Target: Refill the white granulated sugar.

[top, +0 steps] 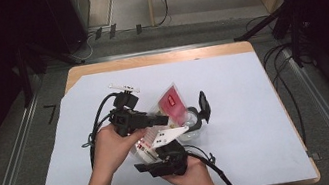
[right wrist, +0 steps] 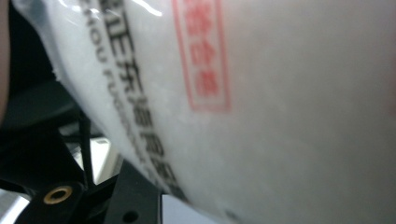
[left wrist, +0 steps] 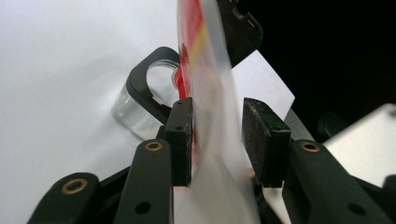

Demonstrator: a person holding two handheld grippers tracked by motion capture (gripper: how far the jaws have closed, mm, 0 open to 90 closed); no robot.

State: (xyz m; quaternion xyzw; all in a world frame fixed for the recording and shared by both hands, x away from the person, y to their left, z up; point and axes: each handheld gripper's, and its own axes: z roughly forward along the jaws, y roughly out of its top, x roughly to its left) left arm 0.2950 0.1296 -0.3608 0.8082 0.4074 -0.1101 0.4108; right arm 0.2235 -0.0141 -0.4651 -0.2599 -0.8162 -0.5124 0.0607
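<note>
Over the middle of the white-covered surface (top: 256,107), both hands work one plastic pouch (top: 172,102), white with red print, tilted mouth-down toward a clear jar (top: 192,120). Left: the left gripper (top: 159,119) reaches in level from the left hand (top: 113,146). In the left gripper view its jaws stand spread, one pad (left wrist: 181,140) against the pouch side (left wrist: 212,116), the other pad (left wrist: 261,140) apart from it; the pouch passes between them rather than being pinched, probably to steady or guide it. Centre: the jar sits on the surface just beyond the pouch tip, its black hinged lid (top: 203,105) flipped up, so contents can drop in. Right, and nearer the person: the right gripper (top: 164,161) comes up from below at the pouch's bottom end. The right gripper view shows pouch film (right wrist: 261,116) pressed close to the lens; I cannot tell whether those jaws clamp it. Judged: pouring into the jar is under way.
</note>
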